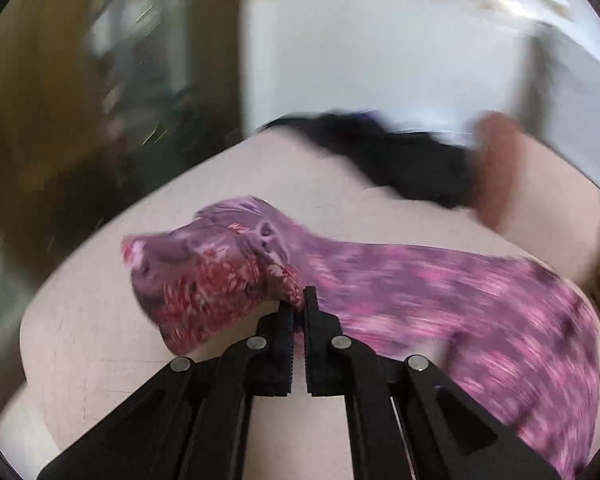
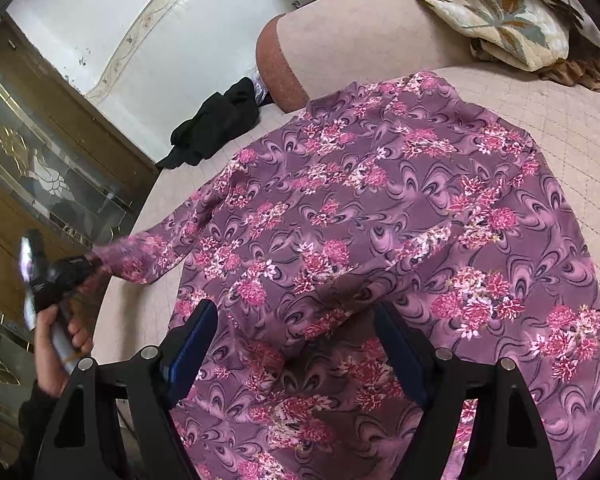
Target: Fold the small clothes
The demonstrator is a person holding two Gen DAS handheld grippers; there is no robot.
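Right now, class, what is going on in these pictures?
A person is folding a purple flowered shirt spread on a pink bed. The left gripper is shut on the end of one sleeve, holding it out to the side. The right gripper hangs open above the shirt's body, holding nothing. A black garment lies near the bed's far edge, and a patterned quilt is bunched beyond.

Bedroom at home: bed (image 2: pixel 560 128), quilt (image 2: pixel 500 8), wardrobe (image 2: pixel 40 160).
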